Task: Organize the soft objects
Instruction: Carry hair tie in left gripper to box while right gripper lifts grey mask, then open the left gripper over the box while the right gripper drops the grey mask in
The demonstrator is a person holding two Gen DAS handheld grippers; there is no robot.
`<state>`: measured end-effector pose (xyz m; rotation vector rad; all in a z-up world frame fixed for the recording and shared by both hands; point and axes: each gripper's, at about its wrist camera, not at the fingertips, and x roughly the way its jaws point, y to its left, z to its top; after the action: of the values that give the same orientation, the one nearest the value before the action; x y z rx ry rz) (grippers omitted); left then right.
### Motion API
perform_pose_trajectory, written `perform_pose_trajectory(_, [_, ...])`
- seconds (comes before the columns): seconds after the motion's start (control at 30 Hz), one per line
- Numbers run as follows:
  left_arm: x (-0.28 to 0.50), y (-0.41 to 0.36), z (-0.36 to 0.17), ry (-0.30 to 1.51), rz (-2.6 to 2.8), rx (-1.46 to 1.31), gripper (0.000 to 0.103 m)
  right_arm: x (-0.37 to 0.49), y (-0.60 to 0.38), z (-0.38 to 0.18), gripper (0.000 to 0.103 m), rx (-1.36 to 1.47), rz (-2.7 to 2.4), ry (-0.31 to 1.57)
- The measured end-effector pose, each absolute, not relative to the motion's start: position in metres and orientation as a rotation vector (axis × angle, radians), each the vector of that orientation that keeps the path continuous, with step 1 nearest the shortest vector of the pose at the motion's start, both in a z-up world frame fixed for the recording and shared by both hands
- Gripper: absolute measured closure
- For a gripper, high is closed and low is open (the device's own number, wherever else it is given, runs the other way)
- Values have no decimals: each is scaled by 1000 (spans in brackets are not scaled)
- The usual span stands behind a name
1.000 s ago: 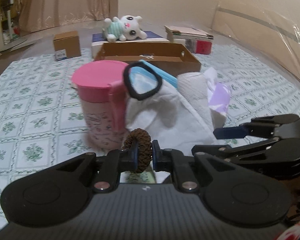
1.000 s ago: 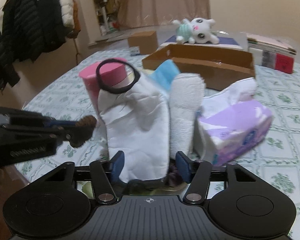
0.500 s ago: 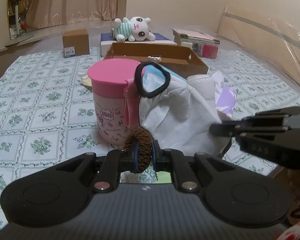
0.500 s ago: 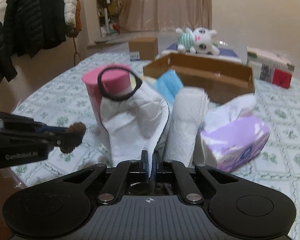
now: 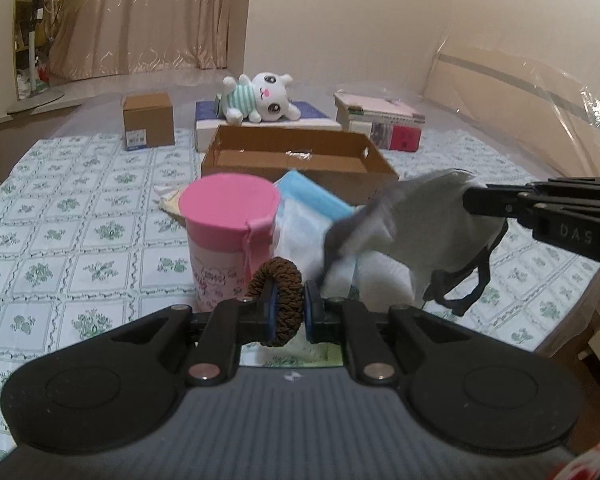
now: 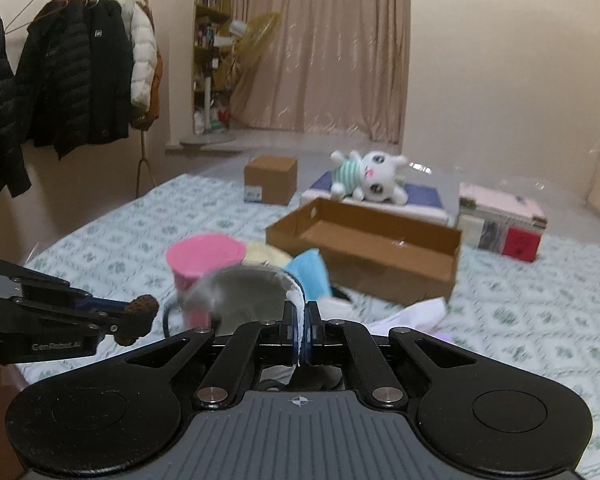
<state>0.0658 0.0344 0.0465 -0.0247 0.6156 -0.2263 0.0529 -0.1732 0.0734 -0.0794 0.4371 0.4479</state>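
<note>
Left tool (image 5: 289,312): clamped on a brown hair tie (image 5: 278,300), its blue pads pressing both sides of the ring.
Hair tie: stands on edge, its flat face turned toward the pads; the lower arc is hidden between the fingers. In the right wrist view it shows only as a brown tip (image 6: 140,314) at far left.
Right tool (image 6: 300,334): closed narrow on the edge of a white cloth bag (image 5: 428,220), which hangs off the surface.
Bag: long axis runs left to right in the left wrist view, drooping left; its black strap (image 5: 464,284) dangles beneath. Motion-blurred in both views, so its outline is hard to make out.
Pink cup (image 5: 230,240): upright on the patterned cover (image 5: 60,240), just left of the bag.
Blue cloth (image 5: 316,200): behind the cup, partly covered by the bag.
Cardboard tray (image 5: 300,156): farther back, open side up.
Plush rabbit (image 5: 260,98): lying on its side beyond the tray.
Tissue pack (image 6: 420,316): mostly cut off behind the right tool.
</note>
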Motion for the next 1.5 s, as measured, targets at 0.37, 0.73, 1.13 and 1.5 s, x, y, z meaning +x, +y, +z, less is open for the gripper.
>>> perform_pose_trajectory(0.37, [88,21,81,574,-300,-32,92,73,-216,110,100,-22,382,368])
perform_pose_trajectory(0.73, [204,7,116,585,-374,-38,92,178,-249,125,100,-30,341,364])
perform_pose_trajectory(1.13, [368,-3,94,691,-334,43,92,320,-241,90,100,-34,347,451])
perform_pose_trajectory(1.5, [466,-10,47,793,-314,117,91,403,-221,41,100,-95,319,555])
